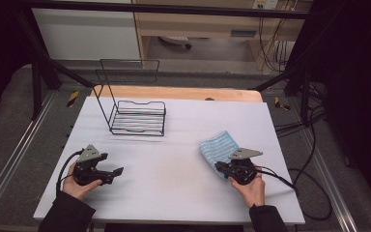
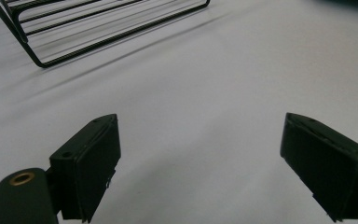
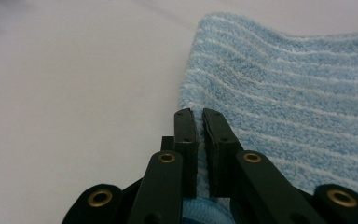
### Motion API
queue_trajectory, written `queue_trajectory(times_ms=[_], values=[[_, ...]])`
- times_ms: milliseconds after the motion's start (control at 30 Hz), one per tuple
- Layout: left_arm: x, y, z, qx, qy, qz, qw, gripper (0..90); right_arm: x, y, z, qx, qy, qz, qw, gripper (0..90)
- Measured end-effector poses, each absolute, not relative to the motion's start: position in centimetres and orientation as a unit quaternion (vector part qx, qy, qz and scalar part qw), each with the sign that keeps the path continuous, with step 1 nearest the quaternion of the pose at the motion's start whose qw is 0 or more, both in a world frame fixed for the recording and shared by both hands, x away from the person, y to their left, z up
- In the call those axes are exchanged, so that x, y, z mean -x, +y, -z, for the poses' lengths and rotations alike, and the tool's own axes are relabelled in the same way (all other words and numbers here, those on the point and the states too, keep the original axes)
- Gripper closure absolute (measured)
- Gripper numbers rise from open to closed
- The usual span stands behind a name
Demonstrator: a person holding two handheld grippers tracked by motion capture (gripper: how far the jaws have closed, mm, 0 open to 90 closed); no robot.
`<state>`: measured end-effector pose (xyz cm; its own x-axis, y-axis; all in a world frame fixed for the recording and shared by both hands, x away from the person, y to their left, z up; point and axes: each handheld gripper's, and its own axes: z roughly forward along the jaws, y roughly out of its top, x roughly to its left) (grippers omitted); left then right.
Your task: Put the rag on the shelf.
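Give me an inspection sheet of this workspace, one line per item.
Surface: white table, wooden edge at the far side.
Job's things: black wire rack far left; blue striped towel at right.
Clutter: nothing seen.
Grippers: left tongs wide open over bare table; right tongs nearly closed at the towel's edge, grip unclear.
Cables: one trails from each gripper; more hang off the right.
Surroundings: dark frame, wooden furniture behind.

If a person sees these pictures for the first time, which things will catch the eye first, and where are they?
First comes the light blue striped terry cloth at the right of the white table, its near edge pinched in the closed right gripper. Next is the black wire rack standing towards the far left. The left gripper hovers wide open over bare table at the near left.
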<state>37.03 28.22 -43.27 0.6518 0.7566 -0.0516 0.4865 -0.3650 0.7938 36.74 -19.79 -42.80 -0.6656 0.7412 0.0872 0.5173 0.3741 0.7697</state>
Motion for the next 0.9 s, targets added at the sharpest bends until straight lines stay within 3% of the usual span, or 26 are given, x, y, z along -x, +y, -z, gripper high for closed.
queue_trajectory(times_ms=[333,900], values=[[-37.0,28.3,43.2,-0.809,0.385,-0.165,0.413,12.1,-36.2,-18.1,42.6,-0.386,0.813,-0.423,0.102,85.1],[-37.0,28.2,43.3,-0.811,0.384,-0.164,0.409,12.2,-35.5,-15.2,42.9,-0.374,0.82,-0.426,0.082,85.0]])
